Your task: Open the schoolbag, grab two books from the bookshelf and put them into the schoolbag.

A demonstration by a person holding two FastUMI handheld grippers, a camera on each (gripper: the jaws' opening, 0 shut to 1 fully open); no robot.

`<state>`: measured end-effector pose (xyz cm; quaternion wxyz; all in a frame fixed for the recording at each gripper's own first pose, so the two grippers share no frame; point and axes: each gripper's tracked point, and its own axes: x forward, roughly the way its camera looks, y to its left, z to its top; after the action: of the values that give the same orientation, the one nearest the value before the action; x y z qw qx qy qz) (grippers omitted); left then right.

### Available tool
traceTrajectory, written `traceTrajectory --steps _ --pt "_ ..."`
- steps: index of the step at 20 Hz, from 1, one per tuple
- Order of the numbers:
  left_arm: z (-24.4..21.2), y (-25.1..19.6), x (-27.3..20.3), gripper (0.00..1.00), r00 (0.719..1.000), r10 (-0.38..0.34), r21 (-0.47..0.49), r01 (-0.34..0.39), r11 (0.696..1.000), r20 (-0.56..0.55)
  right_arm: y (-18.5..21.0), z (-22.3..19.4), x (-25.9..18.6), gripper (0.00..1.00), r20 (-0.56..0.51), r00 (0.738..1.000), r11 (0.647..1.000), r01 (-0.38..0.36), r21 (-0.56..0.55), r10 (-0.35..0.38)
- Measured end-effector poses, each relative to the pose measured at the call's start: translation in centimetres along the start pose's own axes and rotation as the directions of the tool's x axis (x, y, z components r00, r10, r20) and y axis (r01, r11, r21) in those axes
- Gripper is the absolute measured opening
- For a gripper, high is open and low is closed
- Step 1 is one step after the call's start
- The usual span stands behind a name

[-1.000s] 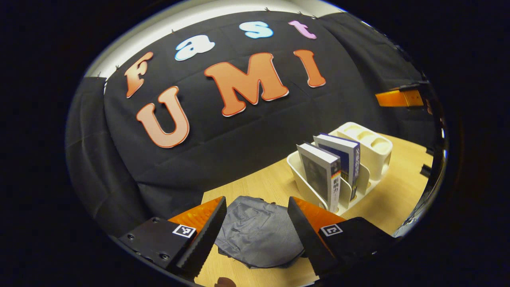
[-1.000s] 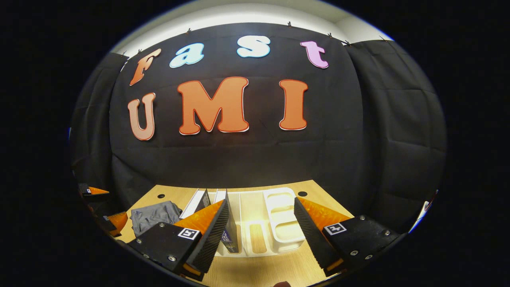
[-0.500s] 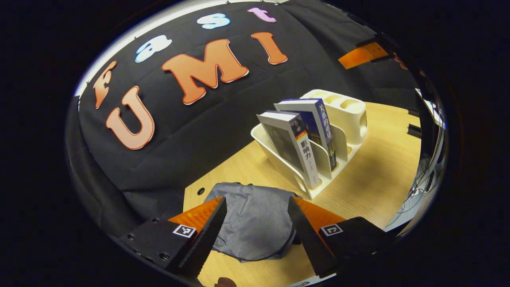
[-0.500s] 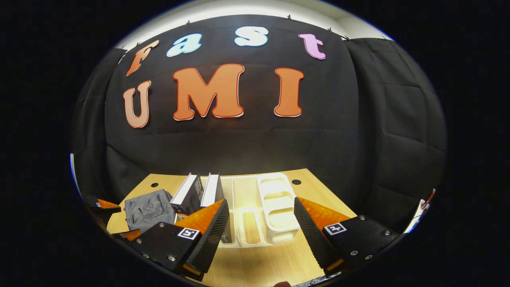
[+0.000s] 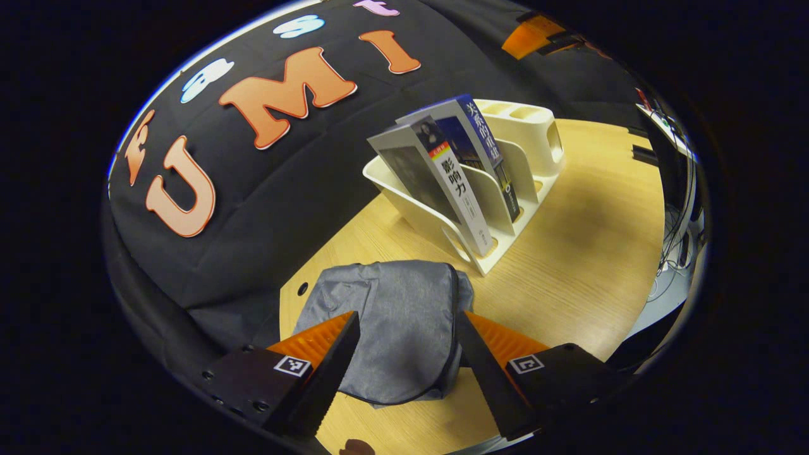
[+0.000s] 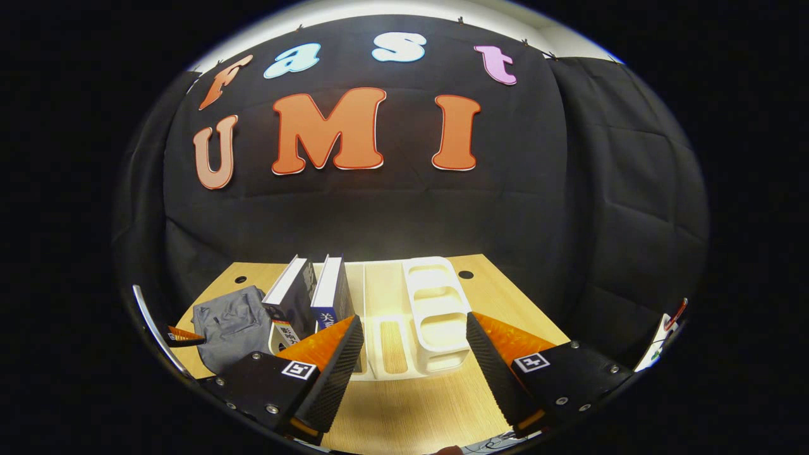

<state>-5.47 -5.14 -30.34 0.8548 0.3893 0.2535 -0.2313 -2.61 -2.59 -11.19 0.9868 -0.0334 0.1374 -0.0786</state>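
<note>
Now we are holding left tongs [image 5: 404, 354] open, empty, over gray schoolbag [image 5: 392, 328] lying flat on surface [image 5: 569, 253], dead ahead between fingers, nearer than right tongs [image 6: 414, 360], open before bookshelf [image 6: 436, 316], books [image 6: 310, 300] upright.

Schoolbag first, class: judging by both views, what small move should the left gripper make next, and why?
Probably lower the open left gripper onto the schoolbag and feel for its opening. The bag lies flat and looks closed on the table, right ahead of those fingers, while both books stand in the rack, untouched, and the right gripper holds nothing.
</note>
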Motion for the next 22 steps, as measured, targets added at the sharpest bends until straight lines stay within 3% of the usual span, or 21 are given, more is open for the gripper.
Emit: traceTrajectory --steps 10,18,20,22 --pt "-3.0 -2.1 4.3 0.98 0.995 -0.007 0.057 0.013 0.998 -0.098 -1.2 -1.1 -0.2 0.98 -0.036 0.999 1.000 0.026 0.004 -0.026" --pt "-4.1 -0.8 5.8 0.98 0.986 0.057 0.052 -0.049 0.997 -0.158 -2.2 -1.6 0.3 0.98 -0.061 0.997 0.998 0.047 0.036 -0.045" --pt "-3.6 -1.1 5.4 0.94 0.986 0.050 0.046 -0.044 0.998 -0.156 -2.1 -1.5 0.4 0.98 -0.063 0.997 0.998 0.045 0.035 -0.042" --pt "-3.1 -1.2 5.2 0.62 0.988 0.053 0.034 -0.049 0.998 -0.148 -2.0 -1.6 0.5 0.98 -0.065 0.997 0.998 0.042 0.036 -0.040"
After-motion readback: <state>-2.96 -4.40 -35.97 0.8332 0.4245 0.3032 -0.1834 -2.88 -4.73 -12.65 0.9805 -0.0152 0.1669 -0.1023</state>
